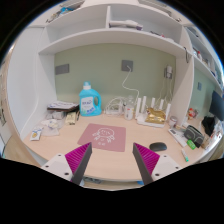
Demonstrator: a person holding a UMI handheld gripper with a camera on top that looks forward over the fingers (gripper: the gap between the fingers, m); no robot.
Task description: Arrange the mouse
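Note:
A pink mouse mat (103,136) with a pale pattern lies on the light wooden desk (60,150), just ahead of my fingers. A small dark rounded object (158,147), which may be the mouse, sits on the desk just right of my right finger. My gripper (111,153) hovers over the desk's near edge. It is open, with nothing between the magenta pads (78,158).
A blue detergent bottle (90,100) stands at the back against the wall. White cables (120,105) and a golden object (155,117) lie at the back right. Small clutter (48,128) sits at the left. White shelves (110,25) hang above.

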